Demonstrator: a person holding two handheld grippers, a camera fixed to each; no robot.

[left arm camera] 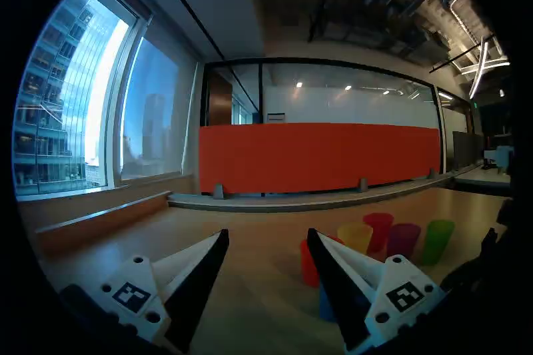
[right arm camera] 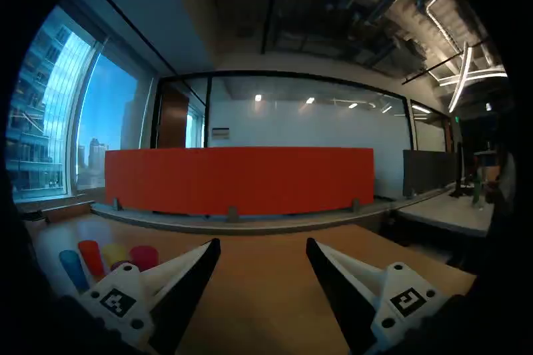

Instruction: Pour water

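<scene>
A row of coloured plastic cups stands on the wooden table (left arm camera: 266, 288). In the left gripper view I see an orange cup (left arm camera: 307, 267) and a blue cup (left arm camera: 324, 303) partly behind my right finger. Beyond them stand a yellow cup (left arm camera: 355, 236), a red cup (left arm camera: 379, 226), a purple cup (left arm camera: 403, 240) and a green cup (left arm camera: 438, 240). My left gripper (left arm camera: 266, 242) is open and holds nothing, just left of the cups. In the right gripper view the blue cup (right arm camera: 72, 270), orange cup (right arm camera: 91, 258), yellow cup (right arm camera: 114, 254) and red cup (right arm camera: 143, 256) stand far left. My right gripper (right arm camera: 262, 248) is open and holds nothing, over bare table.
An orange partition (left arm camera: 320, 156) runs along the table's far edge, with a glass wall behind it. Large windows (left arm camera: 73, 122) are at the left. A second desk (right arm camera: 446, 212) with a dark screen stands at the right. A dark shape (left arm camera: 496, 248) sits at the right edge.
</scene>
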